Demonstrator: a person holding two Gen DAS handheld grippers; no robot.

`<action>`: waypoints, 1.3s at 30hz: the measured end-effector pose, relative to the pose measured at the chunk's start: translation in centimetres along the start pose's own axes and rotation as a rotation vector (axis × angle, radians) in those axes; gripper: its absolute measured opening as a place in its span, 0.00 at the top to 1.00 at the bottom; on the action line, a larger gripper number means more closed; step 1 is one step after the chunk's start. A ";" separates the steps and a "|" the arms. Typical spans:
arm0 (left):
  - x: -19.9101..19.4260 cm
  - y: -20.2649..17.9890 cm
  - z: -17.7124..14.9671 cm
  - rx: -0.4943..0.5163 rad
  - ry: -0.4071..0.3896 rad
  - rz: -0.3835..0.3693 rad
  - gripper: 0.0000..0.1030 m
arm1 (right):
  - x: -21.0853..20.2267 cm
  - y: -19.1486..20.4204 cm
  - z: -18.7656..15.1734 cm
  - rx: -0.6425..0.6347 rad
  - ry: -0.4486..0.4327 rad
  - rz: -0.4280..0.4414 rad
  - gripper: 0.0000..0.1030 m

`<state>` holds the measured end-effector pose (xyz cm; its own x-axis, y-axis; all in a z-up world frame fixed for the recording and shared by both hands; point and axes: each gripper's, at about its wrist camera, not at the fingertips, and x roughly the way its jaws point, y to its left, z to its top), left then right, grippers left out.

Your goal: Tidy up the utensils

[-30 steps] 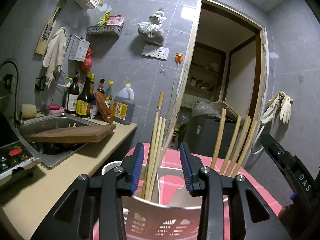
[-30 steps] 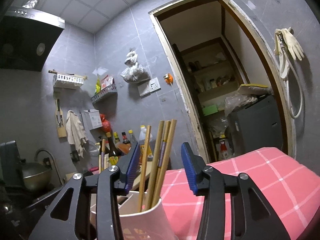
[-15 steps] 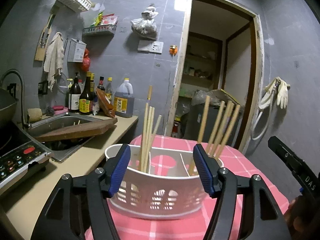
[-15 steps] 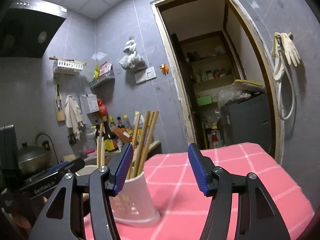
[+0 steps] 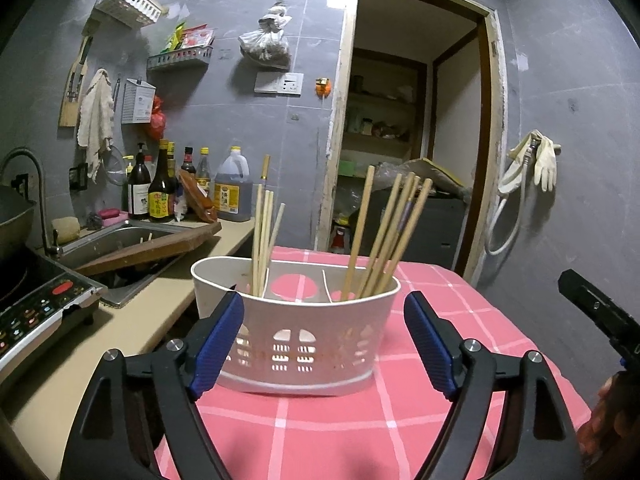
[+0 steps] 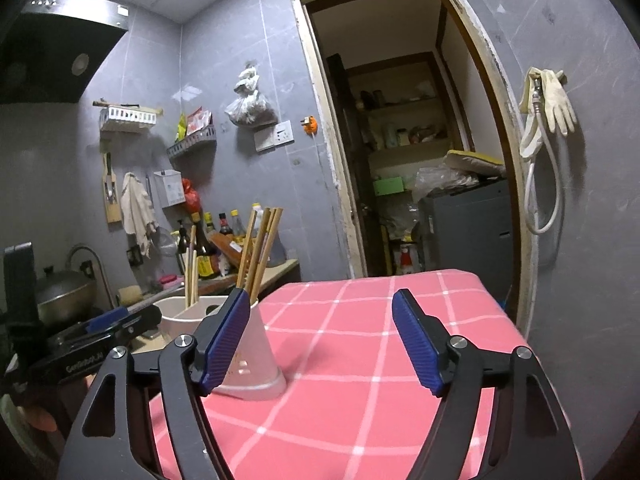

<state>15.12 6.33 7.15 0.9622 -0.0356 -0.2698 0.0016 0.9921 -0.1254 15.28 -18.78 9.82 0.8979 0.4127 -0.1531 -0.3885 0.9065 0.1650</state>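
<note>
The white holder (image 5: 296, 336) is standing on the table with the pink checked cloth (image 5: 460, 320), near the table's left edge, just beside the counter (image 5: 132, 332). It is divided into compartments: one bunch of chopsticks (image 5: 262, 236) is standing in the left compartment, another bunch of chopsticks (image 5: 384, 236) is leaning in the right one, and the middle one is showing only the pink cloth through its hole. The left gripper (image 5: 324, 344) is facing the holder; its jaws have just been opening, they are standing wide apart, and its blue pads are not touching the holder. The right gripper (image 6: 322, 344) is pointing over the bare cloth, with the holder at its left finger; its jaws have also just been opening and are gripping nothing.
</note>
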 end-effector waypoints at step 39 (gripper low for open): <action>-8.8 -2.2 -4.5 0.025 0.025 -0.014 0.02 | -10.9 -0.4 -3.9 -0.055 0.057 -0.180 0.00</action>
<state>5.43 3.88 5.48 0.9549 -0.0525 -0.2923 0.0223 0.9941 -0.1058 4.81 -23.29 7.61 0.9414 0.2468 -0.2300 -0.2353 0.9689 0.0766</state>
